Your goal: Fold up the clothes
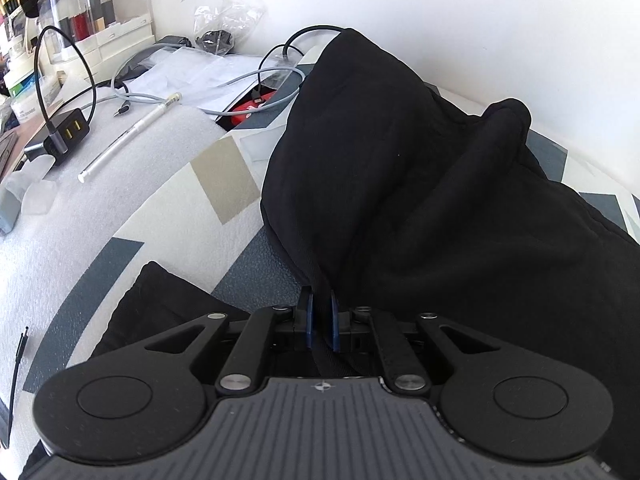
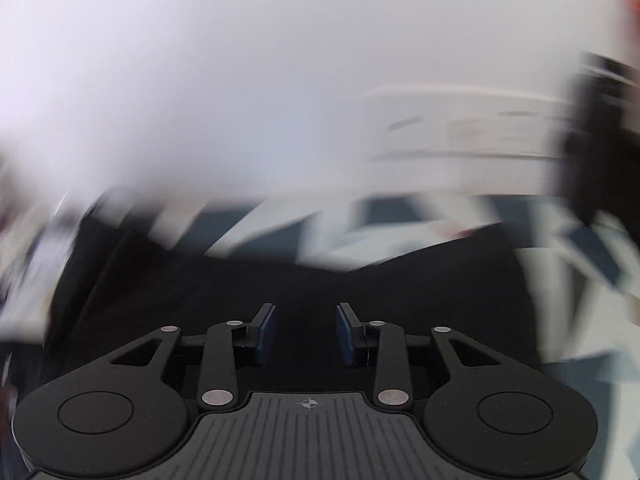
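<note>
A black garment (image 1: pixel 392 168) lies bunched on a patterned white, grey and beige cloth (image 1: pixel 192 200). My left gripper (image 1: pixel 320 300) is shut on a hem of the black garment, which rises in a ridge from the blue pads (image 1: pixel 306 312). Another black piece (image 1: pixel 160 304) lies flat under the gripper's left side. In the right wrist view, which is heavily motion-blurred, my right gripper (image 2: pixel 306 320) is open and empty above the black garment (image 2: pixel 280 284).
At the left back are a black charger with cable (image 1: pixel 66 136), a white pen-like rod (image 1: pixel 128 140), grey cables (image 1: pixel 224 92), a red item (image 1: pixel 248 110), plastic bags and storage boxes (image 1: pixel 100 12). A white wall (image 1: pixel 480 20) stands behind. White foam sheet (image 1: pixel 60 240) covers the left.
</note>
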Demonstrator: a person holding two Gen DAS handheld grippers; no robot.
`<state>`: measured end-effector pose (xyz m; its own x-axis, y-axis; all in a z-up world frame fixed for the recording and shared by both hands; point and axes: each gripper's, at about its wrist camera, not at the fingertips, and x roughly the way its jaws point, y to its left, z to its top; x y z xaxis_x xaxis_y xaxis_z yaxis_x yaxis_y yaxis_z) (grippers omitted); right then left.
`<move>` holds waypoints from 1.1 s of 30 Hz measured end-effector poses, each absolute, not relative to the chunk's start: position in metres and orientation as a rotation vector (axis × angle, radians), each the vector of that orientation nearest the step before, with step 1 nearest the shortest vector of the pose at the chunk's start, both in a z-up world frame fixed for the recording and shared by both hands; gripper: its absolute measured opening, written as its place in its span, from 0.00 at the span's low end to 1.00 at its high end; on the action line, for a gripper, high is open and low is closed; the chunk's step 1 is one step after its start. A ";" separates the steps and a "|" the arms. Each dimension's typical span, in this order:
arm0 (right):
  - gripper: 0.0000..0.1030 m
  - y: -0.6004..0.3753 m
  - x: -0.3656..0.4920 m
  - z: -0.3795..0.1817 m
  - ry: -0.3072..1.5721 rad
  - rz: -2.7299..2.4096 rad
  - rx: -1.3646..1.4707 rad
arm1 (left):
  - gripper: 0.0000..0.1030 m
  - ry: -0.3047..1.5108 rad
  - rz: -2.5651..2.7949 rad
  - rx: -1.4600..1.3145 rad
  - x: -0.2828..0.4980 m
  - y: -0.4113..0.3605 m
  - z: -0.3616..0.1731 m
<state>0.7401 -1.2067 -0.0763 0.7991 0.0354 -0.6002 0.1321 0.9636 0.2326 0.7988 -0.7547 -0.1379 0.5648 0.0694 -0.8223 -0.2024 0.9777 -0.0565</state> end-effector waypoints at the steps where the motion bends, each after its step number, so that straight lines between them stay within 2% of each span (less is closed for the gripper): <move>1: 0.43 -1.232 0.736 -0.070 0.610 -0.101 0.308 | 0.09 0.959 0.162 -0.152 0.799 -0.755 -0.138; 2: 0.53 -1.259 0.732 -0.068 0.592 -0.154 0.359 | 0.09 0.960 0.164 -0.151 0.799 -0.755 -0.138; 3: 0.56 -1.286 0.728 -0.070 0.587 -0.211 0.424 | 0.09 0.960 0.165 -0.145 0.799 -0.756 -0.138; 6: 0.56 -1.343 0.719 -0.091 0.626 -0.314 0.543 | 0.09 0.960 0.174 -0.132 0.799 -0.759 -0.138; 7: 0.50 -1.350 0.718 -0.102 0.635 -0.330 0.501 | 0.09 0.960 0.179 -0.129 0.799 -0.760 -0.138; 9: 0.46 -1.350 0.718 -0.120 0.673 -0.312 0.430 | 0.09 0.961 0.186 -0.116 0.800 -0.762 -0.138; 10: 0.34 -1.346 0.719 -0.127 0.692 -0.285 0.423 | 0.09 0.962 0.188 -0.105 0.800 -0.764 -0.138; 11: 0.17 -1.340 0.722 -0.134 0.705 -0.246 0.444 | 0.09 0.962 0.190 -0.097 0.800 -0.765 -0.138; 12: 0.11 -1.334 0.723 -0.138 0.710 -0.211 0.461 | 0.09 0.964 0.191 -0.091 0.800 -0.766 -0.138; 15: 0.03 -1.305 0.724 -0.138 0.689 -0.159 0.440 | 0.09 0.971 0.191 -0.095 0.801 -0.766 -0.137; 19: 0.02 -1.276 0.727 -0.122 0.646 -0.038 0.476 | 0.09 0.972 0.188 -0.109 0.800 -0.764 -0.137; 21: 0.01 -1.247 0.731 -0.112 0.661 0.075 0.401 | 0.09 0.972 0.185 -0.108 0.799 -0.764 -0.137; 30: 0.02 -1.143 0.729 -0.134 0.886 0.328 0.101 | 0.09 0.964 0.179 -0.105 0.799 -0.764 -0.138; 31: 0.04 -1.137 0.726 -0.134 0.894 0.332 0.060 | 0.09 0.962 0.179 -0.105 0.799 -0.764 -0.138; 33: 0.16 -1.134 0.725 -0.125 0.904 0.360 0.038 | 0.09 0.959 0.178 -0.108 0.799 -0.764 -0.138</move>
<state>0.7248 -1.1335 -0.1249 0.5630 0.3215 -0.7613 -0.2898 0.9395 0.1824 0.7988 -0.7641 -0.1385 0.5611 0.1028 -0.8213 -0.1983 0.9801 -0.0129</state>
